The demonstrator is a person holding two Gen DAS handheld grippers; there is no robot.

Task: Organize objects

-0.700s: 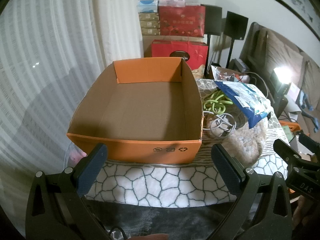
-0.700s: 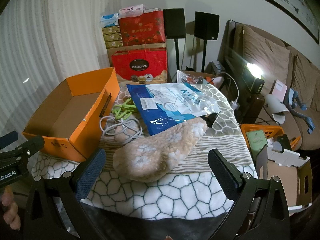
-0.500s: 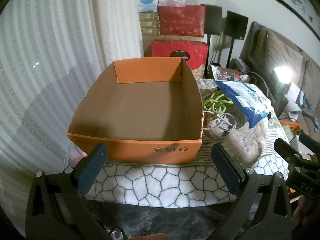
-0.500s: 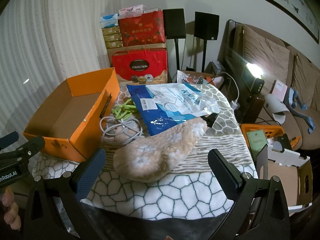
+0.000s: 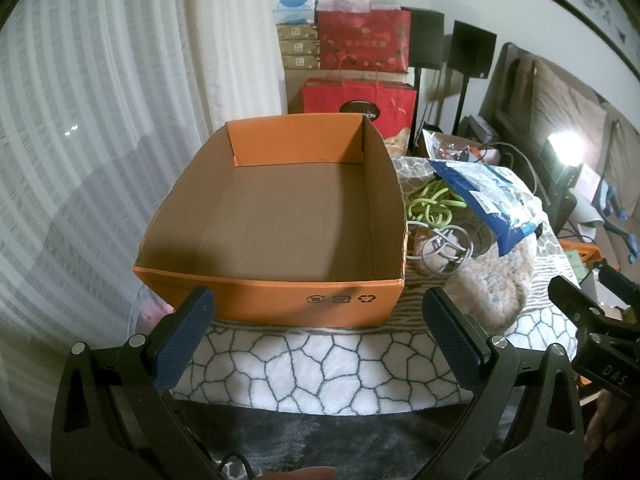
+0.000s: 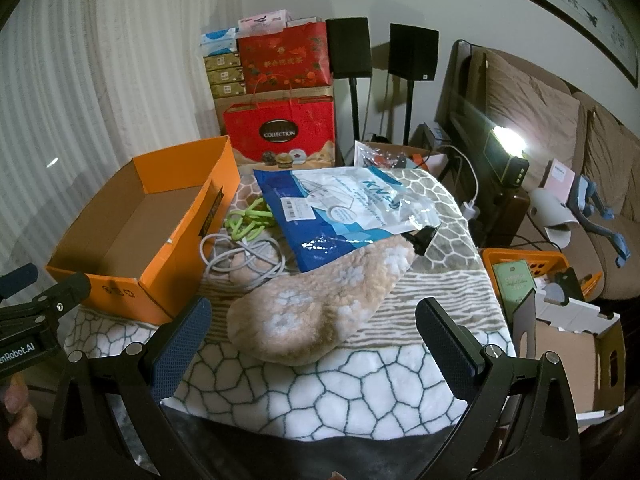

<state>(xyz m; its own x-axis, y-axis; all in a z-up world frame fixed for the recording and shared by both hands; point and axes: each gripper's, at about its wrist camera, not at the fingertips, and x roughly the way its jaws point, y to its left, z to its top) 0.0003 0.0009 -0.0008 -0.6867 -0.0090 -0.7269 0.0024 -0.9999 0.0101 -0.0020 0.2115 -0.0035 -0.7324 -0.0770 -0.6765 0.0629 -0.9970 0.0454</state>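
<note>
Nothing much has moved since the earlier pictures — both tongs sit about where they were, low at the near edge of the blanket.

The left gripper has its two blue pads spread wide apart and pinches nothing. It faces the orange box, which sits on the left side of the blanket. The box is open on top, and only its brown cardboard floor shows inside.

The right gripper is spread wide too, with nothing between its pads. Right in front of it, near the middle of the blanket, lies a fluffy tan sock with pale spots. The sock's far end touches a blue and white bag, which lies farther back and partly rests on it. A small black clip sits at the right corner of that bag, just beside the sock's tip.

Between the box and the sock lies a loose grey cable, coiled up — it touches the sock's left side. Just behind the cable is a bunch of green bands, tucked beside the box wall and the bag's left edge.

Red gift bags stand far back behind the blanket. A sofa is on the right.
</note>
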